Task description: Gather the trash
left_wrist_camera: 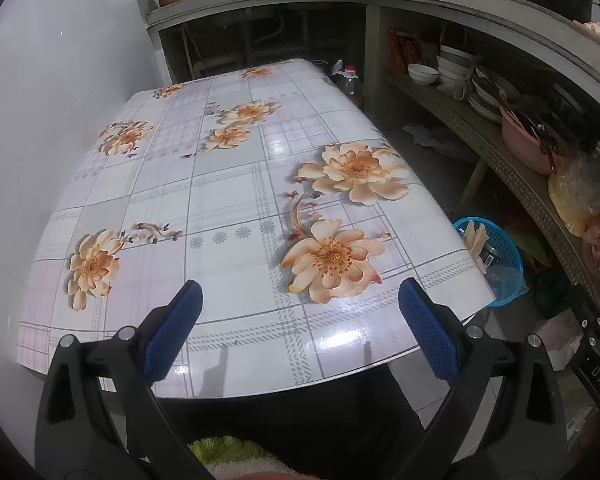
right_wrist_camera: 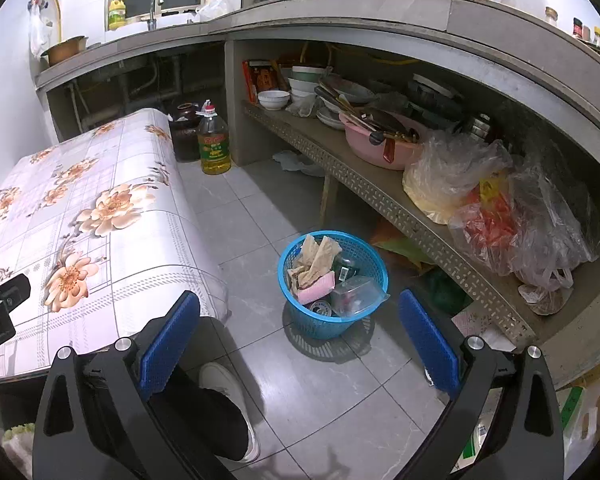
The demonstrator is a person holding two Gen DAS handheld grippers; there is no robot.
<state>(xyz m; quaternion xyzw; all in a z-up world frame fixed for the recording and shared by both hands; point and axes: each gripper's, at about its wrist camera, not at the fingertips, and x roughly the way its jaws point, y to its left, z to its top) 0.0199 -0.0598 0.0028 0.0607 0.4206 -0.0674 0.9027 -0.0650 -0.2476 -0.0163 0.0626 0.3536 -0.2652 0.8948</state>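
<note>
Left wrist view, table: floral-print table (left_wrist_camera: 220,200) fills most of the frame, glossy top with plaid lines and orange flowers, top bare.
Counter: concrete counter (right_wrist_camera: 340,4) curves along the back and right, a lower shelf (right_wrist_camera: 380,196) beneath it.
Floor: grey tiled floor (right_wrist_camera: 320,380) between table and shelf.
Shelf load: pink basin (right_wrist_camera: 380,148) with utensils in it, stacked bowls (right_wrist_camera: 304,80) at the far end, crumpled plastic bags (right_wrist_camera: 500,208) at the near end.
Left gripper: left gripper (left_wrist_camera: 300,332) hangs over the table's near edge, blue pads spread wide, nothing between them.
Right gripper: right gripper (right_wrist_camera: 300,344) hangs over the floor, pads also spread wide and empty, aimed toward the basket.
Basket: blue basket (right_wrist_camera: 334,284) stands on the floor between table and shelf, near the table's corner; its rim also shows past the table edge in the left wrist view.
Trash: trash (right_wrist_camera: 320,268) sits inside the basket: brownish crumpled paper, a pink piece, a clear plastic container leaning over the rim, a dark green item; finer detail unclear.
Oil bottle: oil bottle (right_wrist_camera: 214,140) upright on the floor at the table's far corner, dark jar (right_wrist_camera: 186,128) just beside it.
Person: dark trouser leg (right_wrist_camera: 204,412) and white shoe (right_wrist_camera: 224,384) on the floor under the right gripper.
</note>
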